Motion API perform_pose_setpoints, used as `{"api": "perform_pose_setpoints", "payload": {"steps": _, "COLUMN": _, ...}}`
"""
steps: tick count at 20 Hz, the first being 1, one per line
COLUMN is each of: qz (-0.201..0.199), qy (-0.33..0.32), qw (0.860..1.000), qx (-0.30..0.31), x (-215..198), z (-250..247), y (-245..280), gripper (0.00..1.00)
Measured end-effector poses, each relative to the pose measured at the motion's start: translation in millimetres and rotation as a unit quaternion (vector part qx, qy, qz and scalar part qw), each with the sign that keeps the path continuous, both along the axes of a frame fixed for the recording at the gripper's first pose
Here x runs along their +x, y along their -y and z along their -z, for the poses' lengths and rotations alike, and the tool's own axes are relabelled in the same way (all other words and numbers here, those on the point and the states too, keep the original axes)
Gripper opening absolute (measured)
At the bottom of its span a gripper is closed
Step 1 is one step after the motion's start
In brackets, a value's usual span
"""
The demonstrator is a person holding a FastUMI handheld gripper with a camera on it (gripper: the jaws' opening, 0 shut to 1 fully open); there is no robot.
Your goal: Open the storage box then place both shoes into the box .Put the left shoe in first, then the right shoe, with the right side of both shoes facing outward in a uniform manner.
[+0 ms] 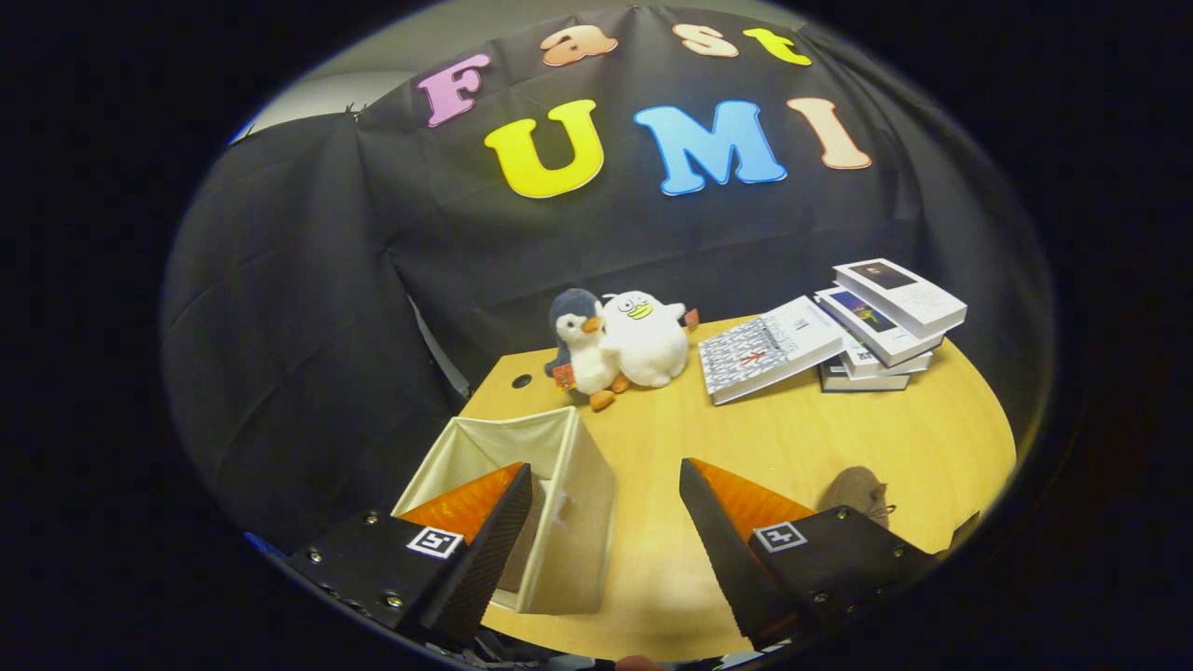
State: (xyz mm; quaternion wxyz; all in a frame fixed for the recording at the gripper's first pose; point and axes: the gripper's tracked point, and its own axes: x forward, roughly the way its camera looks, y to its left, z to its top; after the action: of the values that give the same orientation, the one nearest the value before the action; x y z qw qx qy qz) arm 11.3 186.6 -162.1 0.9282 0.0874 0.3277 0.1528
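My jaws (601, 522) hang spread and empty over the desk (792, 438), the open storage box (522, 485) under my left finger, a shoe (859, 492) behind my right.

Tool (606, 485) spread wide over the table (839, 438) (nothing gripped), storage box (559, 485) beneath its left finger.

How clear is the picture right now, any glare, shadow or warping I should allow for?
Gripper view: sharp overall; fisheye bends the table edge and wall; soft glare on the wood between the open gripper fingers; the storage box is well lit, the shoe dim beside the right finger.
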Motion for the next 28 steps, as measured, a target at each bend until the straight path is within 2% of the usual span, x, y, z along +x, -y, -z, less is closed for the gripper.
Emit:
{"api": "perform_pose_setpoints", "payload": {"steps": 6, "qz": 0.046, "qy": -0.004, "qw": 0.998, "qx": -0.041, "x": 6.0, "z": 24.4, "y": 92.1, "gripper": 0.98}}
{"api": "perform_pose_setpoints", "payload": {"steps": 12, "qz": 0.071, "qy": -0.046, "qw": 0.994, "qx": -0.067, "x": -0.9, "z": 73.3, "y": 157.6, "gripper": 0.98}}
{"api": "perform_pose_setpoints", "payload": {"steps": 18, "qz": 0.066, "qy": -0.089, "qw": 0.988, "qx": -0.105, "x": -25.3, "z": 127.5, "y": 197.7, "gripper": 0.98}}
{"api": "perform_pose_setpoints", "payload": {"steps": 28, "qz": 0.040, "qy": -0.137, "qw": 0.982, "qx": -0.125, "x": -49.8, "z": 178.9, "y": 214.2, "gripper": 0.98}}
